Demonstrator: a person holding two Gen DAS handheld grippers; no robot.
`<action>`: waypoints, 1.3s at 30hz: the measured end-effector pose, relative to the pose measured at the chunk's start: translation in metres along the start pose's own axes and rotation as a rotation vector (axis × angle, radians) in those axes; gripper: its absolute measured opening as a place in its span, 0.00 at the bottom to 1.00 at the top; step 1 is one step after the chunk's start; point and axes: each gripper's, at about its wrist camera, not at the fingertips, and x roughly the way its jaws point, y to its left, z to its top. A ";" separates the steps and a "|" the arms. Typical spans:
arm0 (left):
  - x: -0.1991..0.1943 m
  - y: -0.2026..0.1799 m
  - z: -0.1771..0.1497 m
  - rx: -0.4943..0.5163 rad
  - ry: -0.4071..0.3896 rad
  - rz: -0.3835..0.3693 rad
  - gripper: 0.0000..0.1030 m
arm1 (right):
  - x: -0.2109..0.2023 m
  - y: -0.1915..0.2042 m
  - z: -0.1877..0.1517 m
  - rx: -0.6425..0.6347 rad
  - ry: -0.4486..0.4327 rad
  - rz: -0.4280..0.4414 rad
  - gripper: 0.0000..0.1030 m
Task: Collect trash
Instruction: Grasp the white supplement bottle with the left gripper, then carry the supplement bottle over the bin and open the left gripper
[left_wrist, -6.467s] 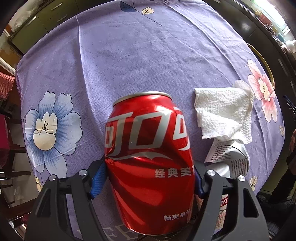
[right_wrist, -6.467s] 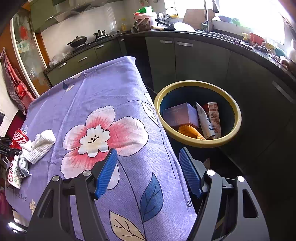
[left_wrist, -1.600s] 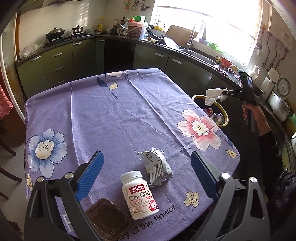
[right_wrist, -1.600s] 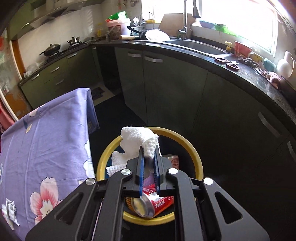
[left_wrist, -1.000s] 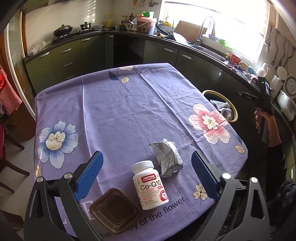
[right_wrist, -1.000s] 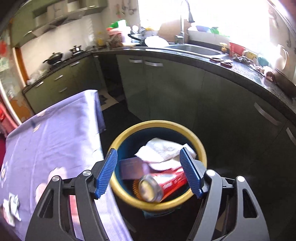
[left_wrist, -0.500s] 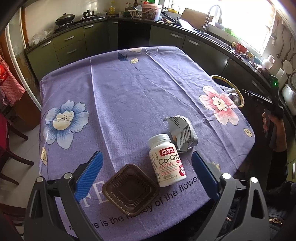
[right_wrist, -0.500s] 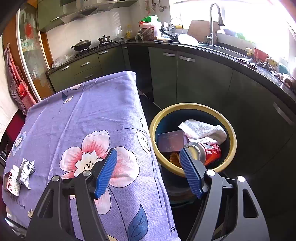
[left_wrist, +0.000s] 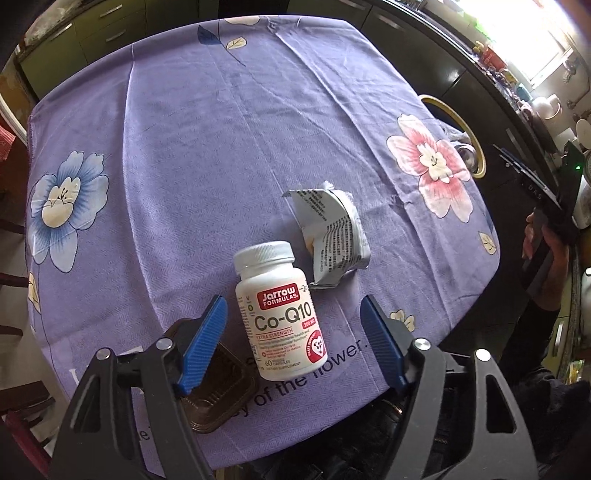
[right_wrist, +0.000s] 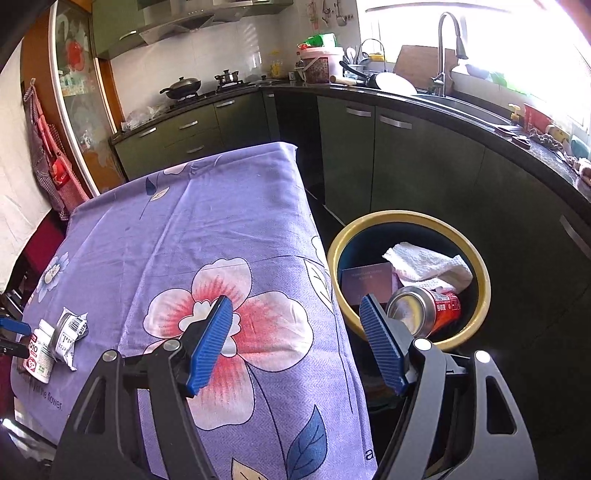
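Hovering low over the near edge of a purple flowered tablecloth (left_wrist: 207, 140), the left gripper (left_wrist: 291, 339) holds its blue jaws wide apart, with a white Co-Q10 supplement bottle (left_wrist: 279, 314) standing upright between them and touching neither. Just beside the bottle's cap, a crumpled silver wrapper (left_wrist: 328, 236) lies on the surface, printed side up. A brown plastic tray (left_wrist: 218, 395) sits on the cloth at the left jaw, partly hidden behind it.

Across the surface, the right gripper (right_wrist: 295, 343) hangs with its jaws equally wide and nothing between them, one jaw over the cloth's pink flower, the other in front of the yellow-rimmed trash bin (right_wrist: 480, 273). The bin stands on the floor just beside the table's corner, against dark kitchen cabinets. Inside it lie a red soda can (right_wrist: 424, 308) on its side, a white paper towel (right_wrist: 428, 267) above the can, and a purple box (right_wrist: 365, 282) leaning at the left wall. From this side the bottle and wrapper show small at the cloth's far left edge, well apart from the bin. A sink faucet (right_wrist: 447, 48) and a wok (right_wrist: 183, 88) stand on the counter behind.
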 end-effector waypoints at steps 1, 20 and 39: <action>0.002 0.000 0.000 0.002 0.012 0.006 0.68 | -0.001 0.000 0.000 -0.002 -0.002 0.002 0.69; 0.043 0.000 0.003 0.037 0.140 0.049 0.46 | -0.008 0.005 -0.001 -0.015 -0.008 0.039 0.70; -0.011 -0.018 0.012 0.092 0.001 0.052 0.44 | -0.005 0.007 -0.006 -0.015 0.005 0.058 0.70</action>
